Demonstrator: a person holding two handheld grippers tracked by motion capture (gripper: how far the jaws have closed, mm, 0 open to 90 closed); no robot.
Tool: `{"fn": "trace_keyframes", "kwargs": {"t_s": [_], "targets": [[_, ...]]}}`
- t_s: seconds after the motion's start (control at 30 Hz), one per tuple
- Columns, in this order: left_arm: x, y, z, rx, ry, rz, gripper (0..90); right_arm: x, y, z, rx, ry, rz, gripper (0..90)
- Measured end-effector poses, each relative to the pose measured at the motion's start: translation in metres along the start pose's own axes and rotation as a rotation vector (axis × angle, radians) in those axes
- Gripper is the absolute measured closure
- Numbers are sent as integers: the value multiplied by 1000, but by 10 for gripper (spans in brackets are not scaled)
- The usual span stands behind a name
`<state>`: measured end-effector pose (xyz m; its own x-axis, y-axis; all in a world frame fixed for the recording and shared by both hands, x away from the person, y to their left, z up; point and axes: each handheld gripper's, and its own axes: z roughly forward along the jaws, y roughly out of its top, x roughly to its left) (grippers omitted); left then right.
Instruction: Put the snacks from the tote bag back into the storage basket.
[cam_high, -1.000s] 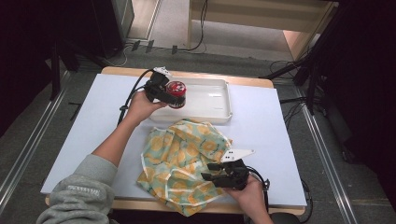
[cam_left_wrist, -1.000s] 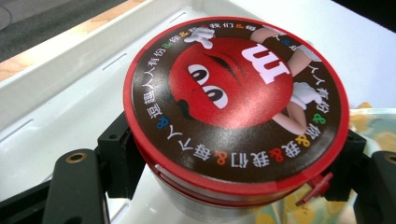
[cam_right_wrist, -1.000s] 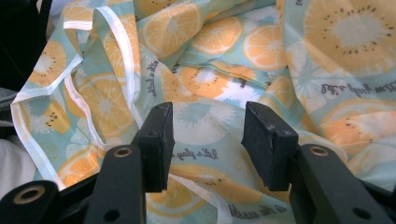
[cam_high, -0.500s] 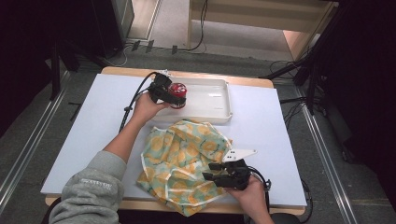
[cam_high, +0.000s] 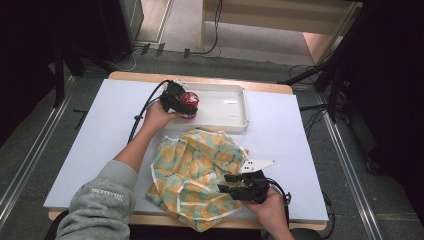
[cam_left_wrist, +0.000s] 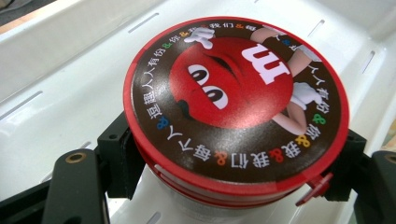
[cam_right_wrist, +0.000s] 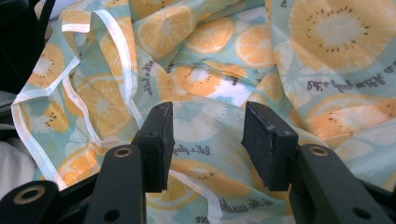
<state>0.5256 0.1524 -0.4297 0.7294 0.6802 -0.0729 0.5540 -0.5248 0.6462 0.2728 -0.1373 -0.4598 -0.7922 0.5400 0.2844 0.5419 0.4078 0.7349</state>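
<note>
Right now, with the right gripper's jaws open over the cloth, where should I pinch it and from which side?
Pinch the raised white-trimmed fold just ahead of the right gripper, not the flat middle. The cloth lies crumpled, and that ridge stands up enough for the open jaws to straddle it. Come down from above with the jaws across the trim; the flat patches probably give them little to bite.

Red-lidded tub (cam_left_wrist: 236, 112) upright in white tray (cam_high: 227, 102), lid on.
</note>
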Motion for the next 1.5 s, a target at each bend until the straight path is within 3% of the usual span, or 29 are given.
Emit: {"fn": "trace_keyframes", "kwargs": {"t_s": [0.2,0.33,0.73,0.93,1.07,1.23,1.5], "targets": [[-6,-1,7,20,-6,35,257,0,0,0,-3,-1,0,541],[-5,-2,9,3,-16,24,256,1,0,1,2,3,-3,541],[-3,-3,7,45,-56,44,240,3,0,4,15,11,-9,541],[-3,-4,7,56,-70,29,197,4,0,5,21,9,-9,541],[-2,-1,0,1,-85,-19,130,4,0,5,20,8,-9,540],[-6,3,-8,0,-75,5,146,4,0,5,21,7,-12,539],[-6,6,-22,-4,-63,-25,175,4,0,6,25,7,-14,536]]}}
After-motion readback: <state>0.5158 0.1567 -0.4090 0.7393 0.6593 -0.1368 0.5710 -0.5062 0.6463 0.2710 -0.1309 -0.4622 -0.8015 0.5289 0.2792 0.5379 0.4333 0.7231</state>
